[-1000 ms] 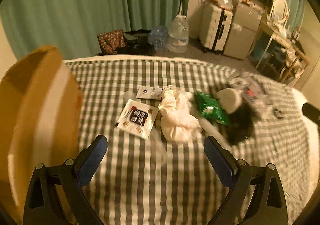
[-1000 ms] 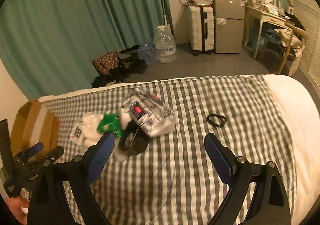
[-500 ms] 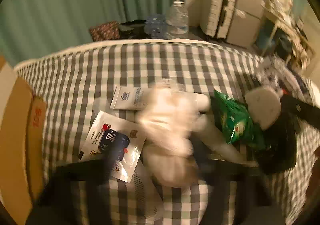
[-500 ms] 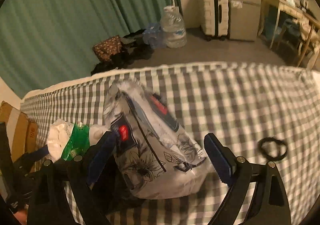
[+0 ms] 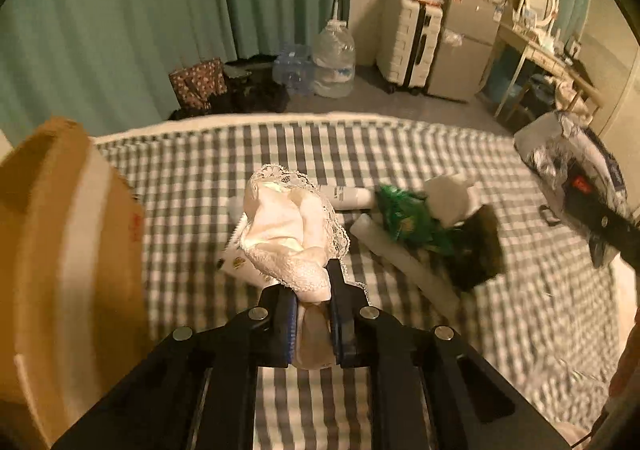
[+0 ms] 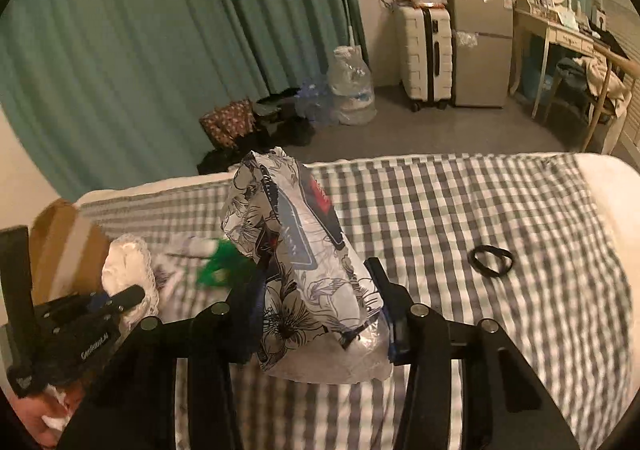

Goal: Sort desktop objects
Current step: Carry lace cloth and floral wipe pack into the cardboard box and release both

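Both grippers grasp: left gripper (image 5: pixel 311 302) clenched on lace cloth (image 5: pixel 292 234), right gripper (image 6: pixel 320 290) closing around floral pack (image 6: pixel 304 270).

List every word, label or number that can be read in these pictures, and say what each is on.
"GenRobot.AI", roughly, in small white letters: on the body of the left gripper, seen from the right wrist.
Red print on the cardboard box: too blurred to read.
Red and blue labels on the flower-patterned tissue pack: unreadable.
Dark print on the white tube: too small.
Green packet: blurred.
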{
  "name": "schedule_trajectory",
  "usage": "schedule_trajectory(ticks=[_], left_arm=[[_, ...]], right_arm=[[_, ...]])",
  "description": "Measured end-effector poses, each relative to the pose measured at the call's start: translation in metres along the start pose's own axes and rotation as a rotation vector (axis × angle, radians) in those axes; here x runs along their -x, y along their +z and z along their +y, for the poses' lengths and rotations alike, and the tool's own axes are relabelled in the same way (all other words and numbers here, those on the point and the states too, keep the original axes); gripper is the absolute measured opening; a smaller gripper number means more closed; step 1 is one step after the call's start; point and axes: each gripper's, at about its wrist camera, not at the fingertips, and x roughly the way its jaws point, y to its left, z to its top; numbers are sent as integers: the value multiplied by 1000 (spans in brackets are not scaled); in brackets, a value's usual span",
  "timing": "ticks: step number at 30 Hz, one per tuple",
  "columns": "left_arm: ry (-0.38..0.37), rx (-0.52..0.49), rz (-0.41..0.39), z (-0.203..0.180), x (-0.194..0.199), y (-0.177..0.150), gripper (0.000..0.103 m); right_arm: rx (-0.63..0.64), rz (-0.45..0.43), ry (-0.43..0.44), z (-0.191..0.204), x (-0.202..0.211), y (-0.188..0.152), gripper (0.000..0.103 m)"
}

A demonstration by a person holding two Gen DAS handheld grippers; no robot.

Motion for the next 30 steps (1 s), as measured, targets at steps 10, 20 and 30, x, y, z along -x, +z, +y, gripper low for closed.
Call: schedule_trajectory(ticks=[10, 20, 30], left_arm=[[6, -34, -157, 14, 131, -1, 13], [-7, 65, -254, 88, 203, -28, 13], [92, 208, -163, 211, 165, -63, 13]], right_arm=[[84, -93, 76, 68, 121, -5, 45], [215, -150, 149, 162, 193, -15, 45], [398, -38, 269, 294, 136, -31, 46]])
